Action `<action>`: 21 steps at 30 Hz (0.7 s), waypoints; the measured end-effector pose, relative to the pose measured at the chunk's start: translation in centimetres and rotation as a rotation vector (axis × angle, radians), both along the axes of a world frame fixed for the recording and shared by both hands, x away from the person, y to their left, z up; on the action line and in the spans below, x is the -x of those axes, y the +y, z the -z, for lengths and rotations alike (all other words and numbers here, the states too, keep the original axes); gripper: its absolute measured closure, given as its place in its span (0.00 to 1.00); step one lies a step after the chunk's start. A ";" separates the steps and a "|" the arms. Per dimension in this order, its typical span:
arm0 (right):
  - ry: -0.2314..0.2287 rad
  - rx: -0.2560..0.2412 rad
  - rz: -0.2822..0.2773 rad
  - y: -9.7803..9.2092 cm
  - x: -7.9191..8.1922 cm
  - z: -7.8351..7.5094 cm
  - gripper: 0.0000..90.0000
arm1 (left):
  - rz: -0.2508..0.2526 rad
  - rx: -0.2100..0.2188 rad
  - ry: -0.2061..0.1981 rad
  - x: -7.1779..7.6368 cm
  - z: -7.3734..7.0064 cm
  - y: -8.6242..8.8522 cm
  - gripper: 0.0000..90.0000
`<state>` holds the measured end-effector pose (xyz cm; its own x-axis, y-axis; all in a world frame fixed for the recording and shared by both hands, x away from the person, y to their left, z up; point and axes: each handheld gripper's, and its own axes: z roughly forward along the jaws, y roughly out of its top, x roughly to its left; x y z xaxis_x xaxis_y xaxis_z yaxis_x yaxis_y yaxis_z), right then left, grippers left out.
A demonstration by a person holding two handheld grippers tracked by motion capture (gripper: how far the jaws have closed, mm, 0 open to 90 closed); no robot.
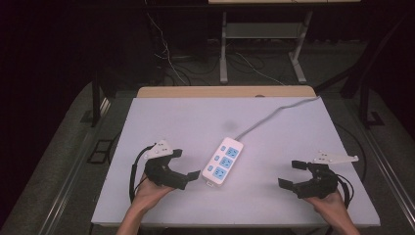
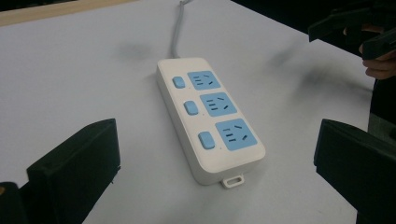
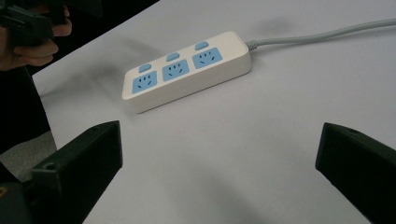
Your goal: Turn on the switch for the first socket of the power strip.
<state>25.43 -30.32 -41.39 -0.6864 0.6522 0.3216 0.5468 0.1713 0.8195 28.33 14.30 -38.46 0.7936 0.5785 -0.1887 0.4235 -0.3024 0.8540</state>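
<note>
A white power strip (image 1: 223,161) with three blue sockets and three blue switches lies flat near the middle of the white table (image 1: 176,117). Its grey cable (image 1: 274,115) runs off to the far right edge. My left gripper (image 1: 186,164) hovers just left of the strip's near end, open and holding nothing. My right gripper (image 1: 289,174) is open and well off to the strip's right. In the left gripper view the strip (image 2: 210,116) lies between my wide-apart jaws. The right gripper view has the strip (image 3: 187,70) ahead, beyond the jaws.
A wooden strip (image 1: 225,91) borders the table's far edge. Behind it stand a desk frame's legs (image 1: 223,49) and loose wires (image 1: 166,54) on the floor. The other hand's gripper (image 2: 359,28) appears top right in the left gripper view.
</note>
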 end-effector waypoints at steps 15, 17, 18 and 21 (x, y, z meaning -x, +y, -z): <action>0.002 0.008 0.001 0.0 0.0 0.1 0.00 | 0.027 -0.022 0.026 -2.2 -1.1 -1.5 0.00; 0.001 0.009 0.001 0.0 0.0 0.1 0.00 | 0.030 -0.024 0.027 -2.3 -1.2 -1.6 0.00; 0.001 0.010 0.002 0.0 0.0 0.1 0.00 | 0.036 -0.029 0.026 -2.6 -1.4 -1.7 0.00; 0.002 0.010 0.002 0.0 0.0 0.1 0.00 | 0.049 -0.042 0.030 -2.9 -1.7 -2.0 0.00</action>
<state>25.44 -30.34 -41.44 -0.6846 0.6567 0.3164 0.5489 0.1788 0.8165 31.26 12.29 -36.79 0.8156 0.5467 -0.1892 0.4326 -0.3591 0.8270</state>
